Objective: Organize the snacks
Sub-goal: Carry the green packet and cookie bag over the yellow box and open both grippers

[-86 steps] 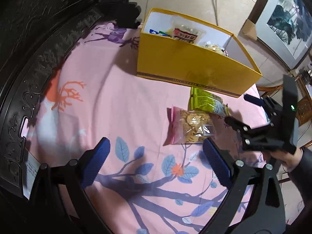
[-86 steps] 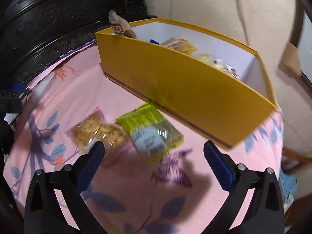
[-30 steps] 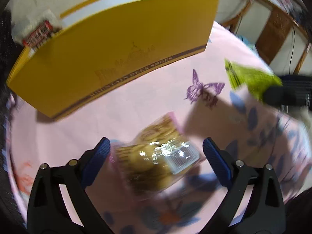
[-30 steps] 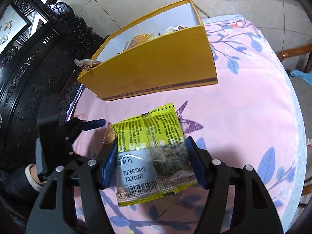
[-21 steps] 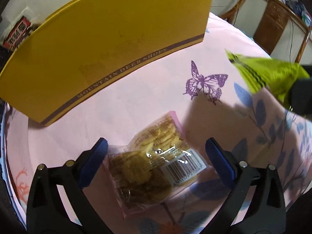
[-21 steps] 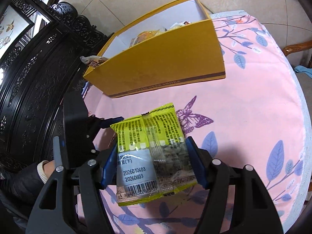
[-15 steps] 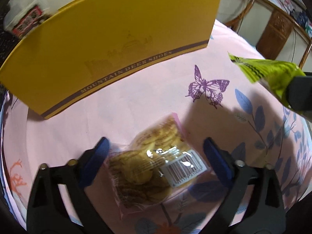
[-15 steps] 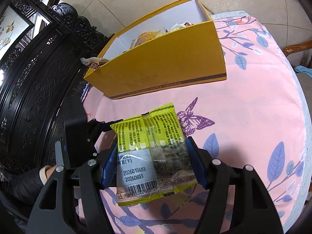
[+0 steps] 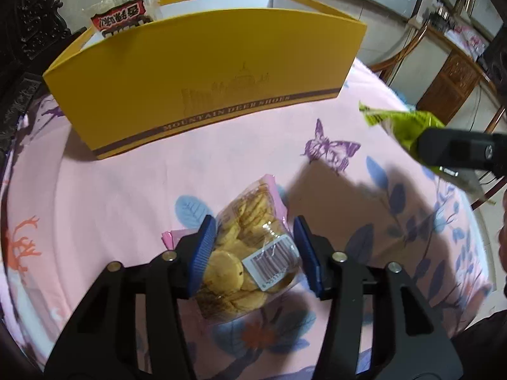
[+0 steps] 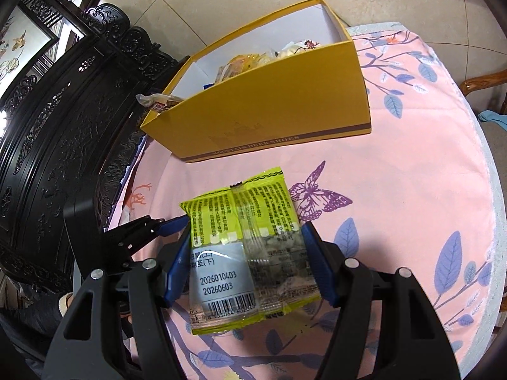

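My left gripper (image 9: 253,250) is shut on a clear bag of cookies (image 9: 250,253) with a pink edge, low over the pink tablecloth (image 9: 111,190). My right gripper (image 10: 245,261) is shut on a green snack packet (image 10: 244,247) and holds it above the cloth; the packet also shows at the right of the left wrist view (image 9: 402,126). The yellow shoe box (image 9: 202,85) stands open beyond both, with several snack packs inside (image 10: 253,60). A red-labelled pack (image 9: 122,15) sticks up at its left end. The left gripper shows in the right wrist view (image 10: 171,223).
Dark carved wooden furniture (image 10: 54,120) runs along the table's left side. The round table's edge (image 10: 488,158) curves on the right, with a wooden chair (image 10: 484,82) beyond it. A tiled floor lies behind the box.
My left gripper has closed on the cookie bag, which lay loose between its open jaws before. My right gripper keeps hold of the green packet, raised off the cloth.
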The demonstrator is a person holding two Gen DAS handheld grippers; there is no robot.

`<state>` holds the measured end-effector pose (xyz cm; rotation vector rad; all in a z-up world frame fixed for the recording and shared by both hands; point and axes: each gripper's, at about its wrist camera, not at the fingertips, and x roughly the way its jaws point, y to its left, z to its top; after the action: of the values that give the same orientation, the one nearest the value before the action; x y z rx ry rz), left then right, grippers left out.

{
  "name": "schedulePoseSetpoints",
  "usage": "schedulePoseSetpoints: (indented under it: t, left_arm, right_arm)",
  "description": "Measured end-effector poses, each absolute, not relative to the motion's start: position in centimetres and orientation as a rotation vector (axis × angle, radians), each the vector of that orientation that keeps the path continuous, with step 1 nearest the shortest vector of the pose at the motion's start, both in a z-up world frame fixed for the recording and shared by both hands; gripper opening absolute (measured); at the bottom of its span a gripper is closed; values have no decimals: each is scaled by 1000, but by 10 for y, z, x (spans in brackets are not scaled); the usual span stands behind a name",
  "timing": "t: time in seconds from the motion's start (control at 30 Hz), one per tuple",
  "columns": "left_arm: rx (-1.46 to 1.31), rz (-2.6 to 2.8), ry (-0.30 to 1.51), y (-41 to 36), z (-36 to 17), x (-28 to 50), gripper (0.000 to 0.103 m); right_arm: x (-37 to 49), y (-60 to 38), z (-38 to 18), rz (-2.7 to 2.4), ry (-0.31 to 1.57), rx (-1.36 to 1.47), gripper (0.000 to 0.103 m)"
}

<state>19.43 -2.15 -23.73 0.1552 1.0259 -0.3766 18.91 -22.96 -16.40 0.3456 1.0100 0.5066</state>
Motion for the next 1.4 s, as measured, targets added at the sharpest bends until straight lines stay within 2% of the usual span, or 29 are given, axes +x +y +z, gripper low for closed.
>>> schedulePoseSetpoints:
  t: [0.03,0.1,0.17,0.33,0.47,0.53,0.63,0.93,1.27,1.4]
  left_arm:
    - [169,-346,1031,-23,-238,194,72]
    - [232,-264,1020,-27,-238,192,90]
    - [259,-276,1019,-28,-240,191,93]
    - [218,-316,1171,-23,-258,192,98]
    - [152,-270,1194,-21,-265,195,97]
    - [166,-270,1176,-23,-262,193,83]
    - [110,-294,1180,-19,-255,193,76]
    - [96,-280,1137,-17,-224,183,76]
    - [42,-274,991,-6,-152,166,76]
    - [-1,-264,921,-8,-119,189,76]
  right_arm:
    - [189,-230,-164,508,1011,348,67]
    - [188,-230,-164,510,1011,355,67]
    - [188,-231,-164,512,1013,356,67]
    - [188,-233,-165,511,1016,364,67]
    - [189,-234,-167,505,1021,382,67]
    - [188,-234,-166,508,1017,373,67]
    - [188,-233,-165,510,1015,363,67]
    - [184,-234,-152,516,980,353,67]
    - [179,-233,-107,545,884,343,67]
    - [182,-234,-82,564,827,329,67]
